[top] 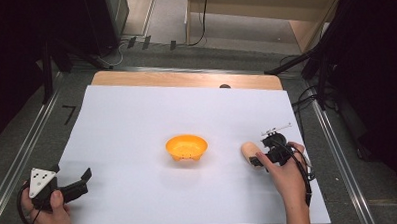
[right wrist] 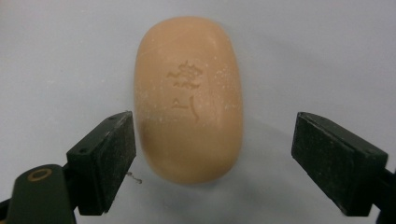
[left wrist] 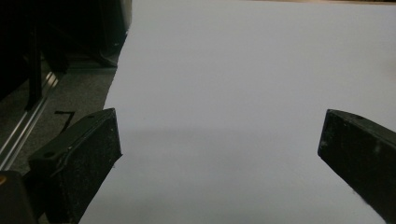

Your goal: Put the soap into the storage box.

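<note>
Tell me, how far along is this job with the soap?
Early days. The right hand-held gripper has reached the soap bar, its jaws open on either side, not yet closed. The soap lies on the white sheet, apart from the orange bowl. Gripping and lifting remain. The left hand-held gripper waits open.
</note>
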The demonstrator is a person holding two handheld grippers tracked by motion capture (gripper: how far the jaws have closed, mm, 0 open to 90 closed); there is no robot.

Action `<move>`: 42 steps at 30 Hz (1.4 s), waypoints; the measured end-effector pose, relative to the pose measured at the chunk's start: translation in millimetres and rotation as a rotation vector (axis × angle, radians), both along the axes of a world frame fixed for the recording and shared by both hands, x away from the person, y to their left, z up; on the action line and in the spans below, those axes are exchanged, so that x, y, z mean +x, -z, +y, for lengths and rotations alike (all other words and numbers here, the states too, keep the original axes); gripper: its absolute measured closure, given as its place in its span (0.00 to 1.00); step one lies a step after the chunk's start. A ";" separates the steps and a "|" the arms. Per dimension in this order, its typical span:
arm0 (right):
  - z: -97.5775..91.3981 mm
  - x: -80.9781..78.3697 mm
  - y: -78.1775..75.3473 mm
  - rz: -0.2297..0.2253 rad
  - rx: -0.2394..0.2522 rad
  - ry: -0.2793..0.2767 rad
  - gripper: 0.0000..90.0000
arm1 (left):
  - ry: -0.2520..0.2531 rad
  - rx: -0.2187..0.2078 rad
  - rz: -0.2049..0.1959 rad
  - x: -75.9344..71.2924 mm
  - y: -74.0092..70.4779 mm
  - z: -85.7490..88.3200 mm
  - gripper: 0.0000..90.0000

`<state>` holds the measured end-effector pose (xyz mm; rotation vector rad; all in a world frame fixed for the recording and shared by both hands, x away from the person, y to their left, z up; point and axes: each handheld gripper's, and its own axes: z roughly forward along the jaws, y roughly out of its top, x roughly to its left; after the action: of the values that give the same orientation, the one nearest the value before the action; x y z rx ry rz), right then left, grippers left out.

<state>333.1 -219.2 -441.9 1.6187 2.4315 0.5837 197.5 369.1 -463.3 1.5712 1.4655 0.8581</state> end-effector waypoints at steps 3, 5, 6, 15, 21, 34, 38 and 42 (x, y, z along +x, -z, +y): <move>3.1 2.1 2.2 0.007 0.005 -0.005 0.18 | 0.001 0.004 0.003 0.1 -0.1 -0.3 0.00; 8.7 4.3 5.3 0.016 -0.008 -0.019 0.19 | 0.002 0.005 0.003 0.1 -0.1 -0.5 0.00; 10.6 5.1 6.4 0.016 -0.011 -0.018 0.20 | 0.002 0.005 0.003 0.1 -0.1 -0.5 0.00; 17.6 12.7 12.3 0.033 -0.017 -0.043 0.35 | 0.003 0.012 0.003 0.3 0.0 -1.6 0.00; 18.1 12.6 14.3 0.023 -0.018 -0.027 0.35 | 0.002 0.020 0.009 0.9 0.1 -2.4 0.00; 27.4 17.2 12.3 0.070 -0.088 -0.012 0.36 | 0.005 0.019 0.014 1.3 0.1 -2.2 0.00; 24.1 16.3 13.1 0.060 -0.067 -0.014 0.36 | 0.007 0.017 0.015 1.7 0.1 -2.1 0.00; 25.5 16.9 13.1 0.060 -0.075 -0.017 0.35 | 0.007 0.018 0.019 1.8 0.0 -2.1 0.00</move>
<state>349.9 -193.7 -455.1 1.6100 2.4798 0.4463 199.3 366.9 -463.4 1.6011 1.4678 0.8573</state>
